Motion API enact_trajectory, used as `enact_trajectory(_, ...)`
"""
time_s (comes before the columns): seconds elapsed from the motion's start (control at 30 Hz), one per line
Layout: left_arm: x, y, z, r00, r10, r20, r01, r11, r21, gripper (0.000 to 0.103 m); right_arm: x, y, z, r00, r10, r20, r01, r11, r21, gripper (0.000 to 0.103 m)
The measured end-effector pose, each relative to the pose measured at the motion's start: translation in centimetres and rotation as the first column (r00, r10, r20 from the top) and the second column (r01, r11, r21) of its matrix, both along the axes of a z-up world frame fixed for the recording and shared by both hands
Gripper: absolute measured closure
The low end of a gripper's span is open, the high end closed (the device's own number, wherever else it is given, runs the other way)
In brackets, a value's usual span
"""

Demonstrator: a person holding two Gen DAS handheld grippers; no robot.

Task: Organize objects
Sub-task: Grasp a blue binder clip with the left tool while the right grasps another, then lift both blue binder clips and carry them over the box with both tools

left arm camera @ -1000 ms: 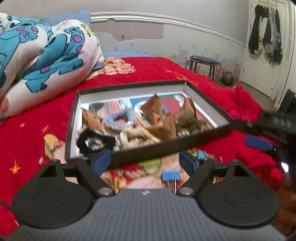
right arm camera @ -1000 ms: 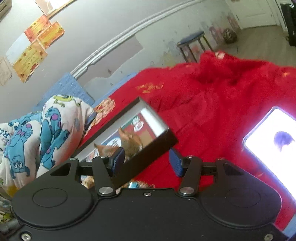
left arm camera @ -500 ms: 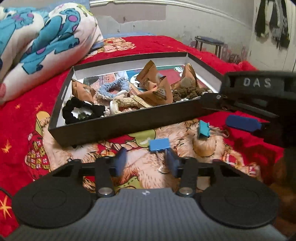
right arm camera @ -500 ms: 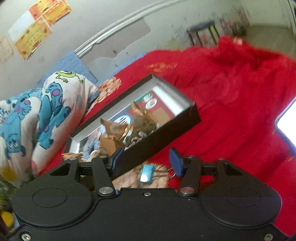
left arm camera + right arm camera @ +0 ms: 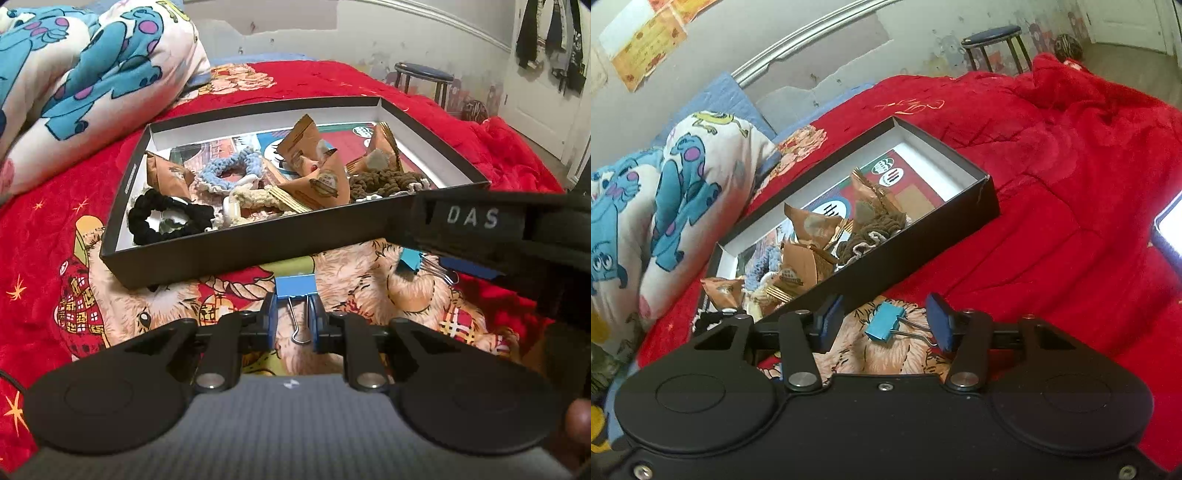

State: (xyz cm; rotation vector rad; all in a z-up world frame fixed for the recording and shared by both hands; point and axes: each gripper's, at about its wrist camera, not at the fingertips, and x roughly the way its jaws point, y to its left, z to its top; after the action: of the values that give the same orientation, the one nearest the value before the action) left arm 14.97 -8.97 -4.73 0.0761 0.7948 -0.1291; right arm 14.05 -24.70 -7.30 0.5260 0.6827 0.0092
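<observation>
- I am closing the left gripper (image 5: 291,320) on a blue binder clip (image 5: 295,287); a second ago its jaws were standing wide, and now they are coming in against the clip's wire handles, with the clip body poking out ahead of the pads.
- The clip is lying on the bed (image 5: 44,229), just in front of the black box (image 5: 236,247) that is already holding scrunchies and brown packets.
- I am holding the right gripper (image 5: 882,325) about half open around a second clip (image 5: 884,325); the box corner that was between its jaws a second ago is now beyond them.
- Its right pad is touching the wire handles, but the left pad is standing clear, so nothing is being gripped there yet.
- My read: both loose clips are lined up for the box, and the left one is the nearer to being lifted.
</observation>
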Motion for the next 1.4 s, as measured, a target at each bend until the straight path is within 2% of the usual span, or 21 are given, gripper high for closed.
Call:
enact_trajectory(0.3, 0.0, 0.0, 0.0, 1.0, 0.005, -0.004, -0.005, 1.0, 0.007, 0.082, 0.2, 1.6, -0.1, 1.0, 0.005, -0.014, -0.007, 0.992, -0.127, 0.055)
enact_trajectory(0.53, -0.1, 0.0, 0.0, 1.0, 0.014, -0.003, -0.014, 1.0, 0.0, 0.082, 0.3, 2.3, -0.7, 1.0, -0.013, -0.025, 0.007, 0.98, -0.198, 0.072)
enact_trajectory(0.63, -0.1, 0.1, 0.0, 1.0, 0.015, -0.002, -0.015, 1.0, -0.001, 0.082, 0.3, 2.3, -0.8, 1.0, -0.013, -0.025, 0.008, 0.978, -0.21, 0.075)
enact_trajectory(0.9, -0.2, 0.0, 0.1, 1.0, 0.018, 0.012, -0.018, 1.0, 0.013, 0.083, 0.0, 2.0, -0.3, 1.0, -0.019, -0.009, 0.017, 0.98, -0.197, 0.075)
enact_trajectory(1.1, -0.4, 0.2, 0.5, 0.999, 0.023, 0.026, -0.023, 1.0, 0.011, 0.083, -0.4, 1.0, 0.2, 1.0, -0.027, 0.008, 0.028, 0.988, -0.151, 0.076)
enact_trajectory(1.23, -0.7, 0.2, 1.1, 0.998, 0.017, 0.064, -0.018, 1.0, 0.012, 0.083, -0.7, 0.6, 0.8, 0.999, -0.013, 0.042, 0.017, 0.994, -0.105, 0.076)
enact_trajectory(1.4, -1.0, 0.5, 2.5, 0.991, 0.003, 0.132, -0.002, 1.0, -0.003, 0.083, -1.0, 0.8, 2.3, 0.996, 0.012, 0.091, -0.003, 0.995, -0.099, 0.075)
